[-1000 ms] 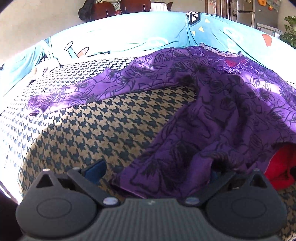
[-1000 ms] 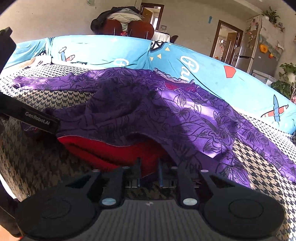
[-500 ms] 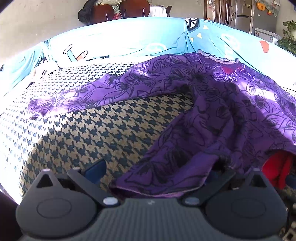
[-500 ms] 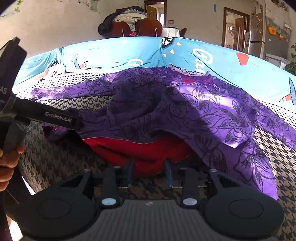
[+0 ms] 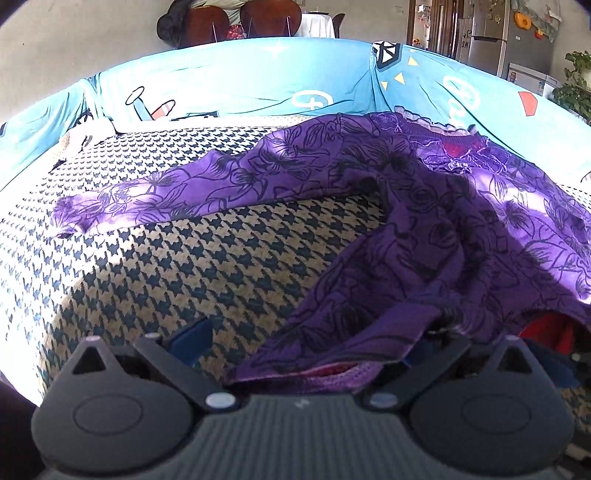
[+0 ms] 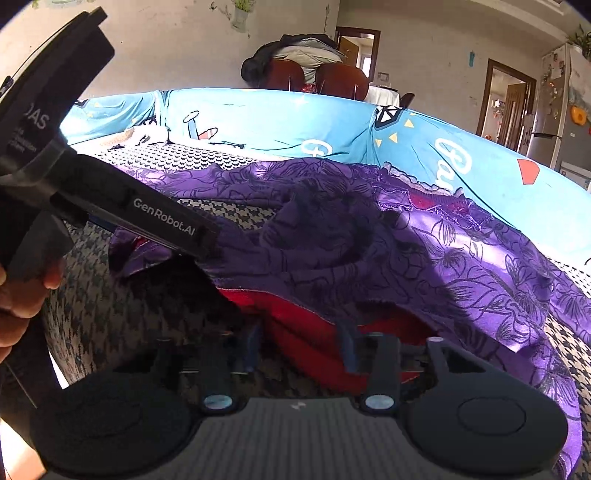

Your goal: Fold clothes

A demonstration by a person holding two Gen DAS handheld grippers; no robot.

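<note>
A purple floral garment (image 5: 424,229) with red lining (image 6: 317,325) lies spread on the houndstooth sofa seat (image 5: 207,266), one sleeve (image 5: 147,195) stretched left. My left gripper (image 5: 306,343) is open at the near hem. Its left blue pad (image 5: 192,339) is bare, and the hem is draped over its right finger, hiding it. In the right wrist view the left gripper (image 6: 173,229) pokes into the bunched hem, held by a hand (image 6: 22,291). My right gripper (image 6: 299,343) is closing with the red lining between its spread fingers; the pads do not press it.
A turquoise printed cover (image 5: 258,85) drapes the sofa back behind the garment. Brown chairs (image 6: 317,77) with piled clothes stand beyond it. A fridge (image 5: 495,33) and a doorway (image 6: 506,99) are at the far right. Bare houndstooth seat lies left of the garment.
The near hem has bunched and lifted at the left gripper, showing red inside. The right gripper has moved in toward the red lining, its fingers now wider apart. The left gripper looms larger.
</note>
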